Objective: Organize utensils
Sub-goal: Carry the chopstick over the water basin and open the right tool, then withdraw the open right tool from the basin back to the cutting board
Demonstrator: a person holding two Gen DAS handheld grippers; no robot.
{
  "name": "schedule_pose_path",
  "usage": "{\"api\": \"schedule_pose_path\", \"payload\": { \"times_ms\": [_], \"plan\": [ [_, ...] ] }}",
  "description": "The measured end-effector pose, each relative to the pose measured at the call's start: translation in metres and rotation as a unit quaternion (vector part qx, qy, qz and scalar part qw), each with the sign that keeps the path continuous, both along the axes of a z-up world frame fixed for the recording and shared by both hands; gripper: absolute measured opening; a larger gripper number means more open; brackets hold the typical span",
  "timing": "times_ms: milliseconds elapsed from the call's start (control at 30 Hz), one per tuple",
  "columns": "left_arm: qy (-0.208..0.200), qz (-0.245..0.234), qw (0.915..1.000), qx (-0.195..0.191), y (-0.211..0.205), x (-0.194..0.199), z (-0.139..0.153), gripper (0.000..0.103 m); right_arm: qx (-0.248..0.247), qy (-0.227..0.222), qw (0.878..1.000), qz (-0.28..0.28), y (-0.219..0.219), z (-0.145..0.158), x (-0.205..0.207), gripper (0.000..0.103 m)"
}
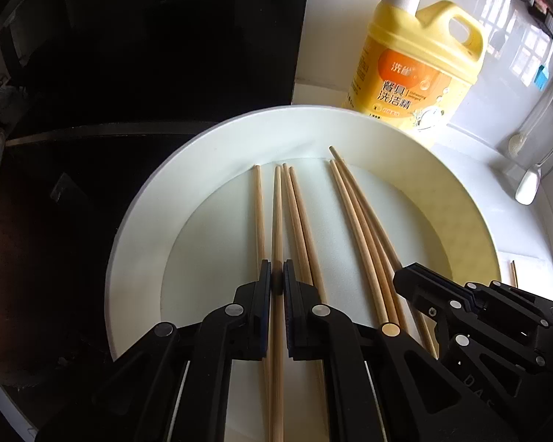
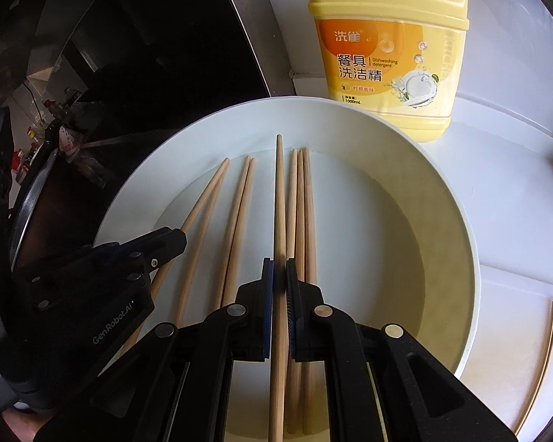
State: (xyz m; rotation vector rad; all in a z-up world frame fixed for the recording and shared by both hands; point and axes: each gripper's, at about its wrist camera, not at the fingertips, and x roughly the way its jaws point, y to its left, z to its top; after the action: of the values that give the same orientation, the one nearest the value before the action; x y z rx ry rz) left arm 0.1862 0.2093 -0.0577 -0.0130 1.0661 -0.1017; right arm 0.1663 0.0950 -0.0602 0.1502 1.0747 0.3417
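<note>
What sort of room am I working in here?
Most likely a home kitchen counter: a dish soap jug stands behind a white plate of wooden chopsticks, with a dark stovetop beside them.

Daylight glare at right, dark left, fisheye-warped edges.

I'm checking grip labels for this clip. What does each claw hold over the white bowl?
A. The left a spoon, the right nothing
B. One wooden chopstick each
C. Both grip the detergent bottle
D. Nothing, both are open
B: the left claw is shut on one wooden chopstick, and the right claw on another chopstick, above the white bowl.
</note>
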Motion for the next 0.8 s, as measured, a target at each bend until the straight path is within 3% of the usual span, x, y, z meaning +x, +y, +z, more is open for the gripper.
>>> {"api": "schedule_pose_path", "payload": {
  "times_ms": [233,300,367,400,800],
  "plan": [
    [0.011,0.012,0.9999,0.004,0.008,-0.003,-0.006,0.009,-0.007,0.003,1.0,-0.005,-0.002,0.0,0.001,0.007],
    [0.01,0.017,0.9998,0.007,0.009,-0.004,-0.004,0.022,-0.013,-0.001,1.0,-0.011,-0.003,0.0,0.001,0.014],
    [0.003,0.03,0.9995,0.013,0.013,-0.006,0.0,0.066,-0.018,-0.013,1.0,-0.016,-0.006,0.004,-0.001,0.023],
    [-0.007,0.036,0.9993,0.013,0.016,-0.009,0.003,0.07,-0.021,-0.018,0.999,-0.018,-0.007,0.005,-0.003,0.023],
    [-0.008,0.059,0.9981,0.013,0.023,-0.033,0.021,0.077,-0.001,-0.03,0.999,-0.033,-0.032,0.018,-0.028,0.032]
  ]
}}
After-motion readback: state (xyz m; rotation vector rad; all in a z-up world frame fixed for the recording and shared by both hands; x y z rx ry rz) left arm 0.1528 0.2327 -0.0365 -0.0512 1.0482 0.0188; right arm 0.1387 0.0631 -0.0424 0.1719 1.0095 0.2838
